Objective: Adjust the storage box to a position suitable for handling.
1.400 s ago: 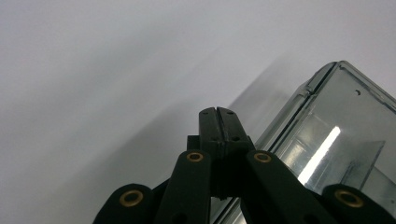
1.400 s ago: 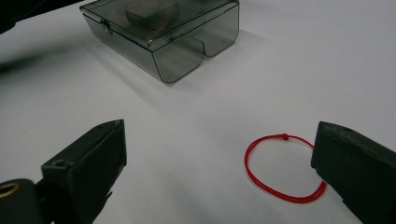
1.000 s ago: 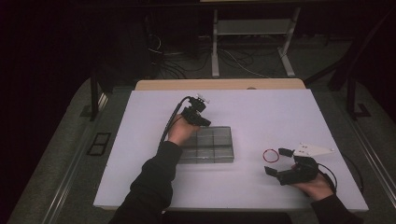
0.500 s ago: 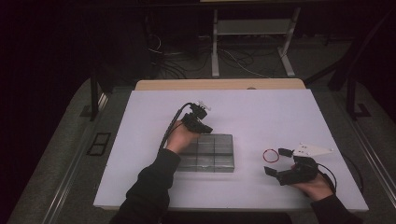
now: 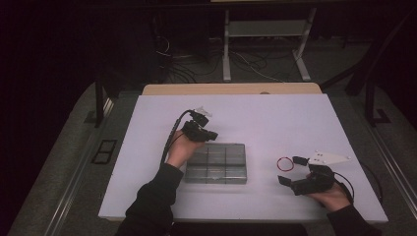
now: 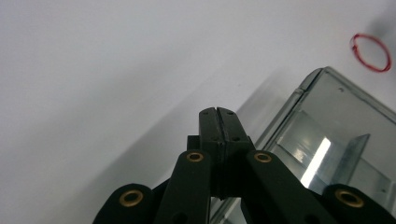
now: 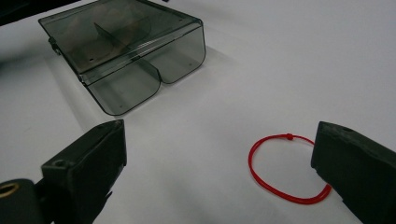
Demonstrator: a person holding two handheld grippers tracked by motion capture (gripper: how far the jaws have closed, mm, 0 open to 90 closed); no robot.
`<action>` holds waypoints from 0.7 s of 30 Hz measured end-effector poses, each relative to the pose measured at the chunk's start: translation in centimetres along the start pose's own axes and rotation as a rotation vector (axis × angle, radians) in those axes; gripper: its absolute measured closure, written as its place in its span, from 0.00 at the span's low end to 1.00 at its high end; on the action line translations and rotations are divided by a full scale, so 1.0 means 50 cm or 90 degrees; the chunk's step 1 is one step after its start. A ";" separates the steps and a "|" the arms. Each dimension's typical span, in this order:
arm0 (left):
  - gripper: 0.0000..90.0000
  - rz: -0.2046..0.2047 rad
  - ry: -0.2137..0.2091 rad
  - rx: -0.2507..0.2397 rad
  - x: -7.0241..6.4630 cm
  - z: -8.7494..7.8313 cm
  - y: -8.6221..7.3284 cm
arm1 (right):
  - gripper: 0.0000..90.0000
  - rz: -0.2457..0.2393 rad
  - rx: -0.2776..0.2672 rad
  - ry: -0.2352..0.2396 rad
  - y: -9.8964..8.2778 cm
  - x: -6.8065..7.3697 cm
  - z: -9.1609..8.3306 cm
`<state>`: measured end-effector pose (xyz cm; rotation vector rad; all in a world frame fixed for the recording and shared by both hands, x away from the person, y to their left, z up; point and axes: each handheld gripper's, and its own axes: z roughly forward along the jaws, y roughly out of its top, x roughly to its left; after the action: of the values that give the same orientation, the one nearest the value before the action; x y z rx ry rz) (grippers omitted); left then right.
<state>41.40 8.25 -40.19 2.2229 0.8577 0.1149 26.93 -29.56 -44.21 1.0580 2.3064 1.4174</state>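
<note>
A clear grey compartment box lies shut at the middle of the white table. My left gripper hovers at the box's far-left corner, jaws shut with nothing between them; in the left gripper view the closed tips point past the box's edge. A thin red loop lies flat to the right of the box. My right gripper rests low by the loop, jaws wide open. In the right gripper view the loop lies just inside the right jaw, with the box farther off.
Beyond the far table edge stand a wooden strip, metal frame legs and loose cables on a dark floor. Bare white surface stretches behind the box and at the table's left.
My left hand and its gripper have drifted toward the near left, ending at the box's far-left corner. The box's outline sits slightly nearer. The right gripper has stayed put.
</note>
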 end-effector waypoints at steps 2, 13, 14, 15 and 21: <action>1.00 -0.003 0.005 -0.024 0.002 -0.019 -0.013 | 0.03 0.000 0.000 0.001 0.000 0.000 0.000; 1.00 -0.010 0.016 -0.135 -0.011 -0.113 -0.084 | 0.03 0.001 0.000 -0.001 0.000 0.002 0.001; 1.00 -0.006 0.017 -0.140 -0.013 -0.122 -0.089 | 0.03 0.002 0.000 -0.001 0.000 0.003 0.000; 1.00 -0.008 0.020 -0.143 -0.017 -0.130 -0.096 | 0.03 0.002 0.000 -0.001 0.000 0.002 0.000; 0.93 -0.001 0.040 -0.166 -0.027 -0.168 -0.146 | 0.03 0.001 -0.001 -0.001 0.000 0.002 0.000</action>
<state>33.66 16.21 -38.76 1.9837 0.8275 0.2810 26.87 -29.51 -44.21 1.0601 2.3040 1.4185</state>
